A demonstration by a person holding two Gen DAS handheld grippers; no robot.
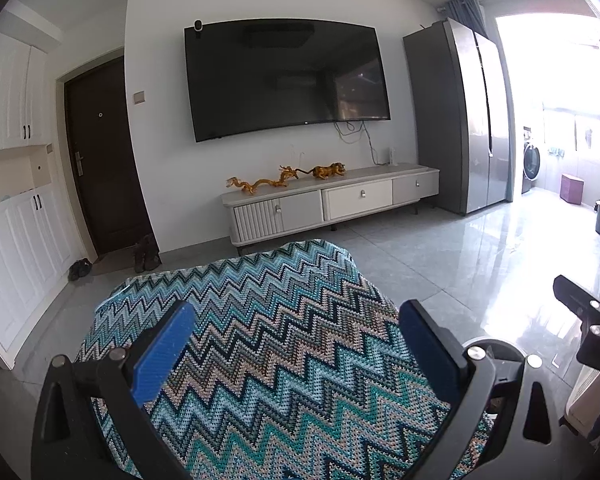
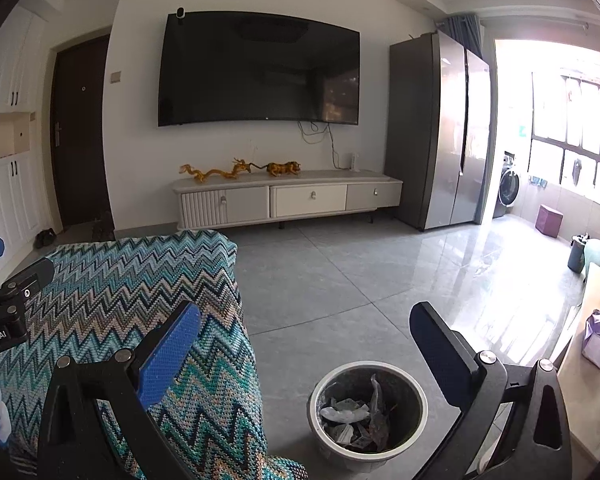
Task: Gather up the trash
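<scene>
A round grey trash bin (image 2: 367, 414) stands on the floor below my right gripper (image 2: 306, 354), with crumpled plastic and paper scraps (image 2: 350, 412) inside. My right gripper is open and empty, above and a little behind the bin. A crumpled purple-white wrapper (image 2: 598, 336) lies on the light table (image 2: 596, 392) at the right. My left gripper (image 1: 296, 350) is open and empty, held over a zigzag-patterned blanket (image 1: 284, 340). The right gripper shows at the right edge of the left wrist view (image 1: 588, 312).
The blanket-covered seat (image 2: 140, 300) fills the left of the right wrist view. Ahead are a grey tiled floor (image 2: 340, 272), a low TV cabinet (image 2: 288, 198) with golden figurines, a wall TV, a fridge (image 2: 440, 132) and a purple stool (image 2: 550, 220).
</scene>
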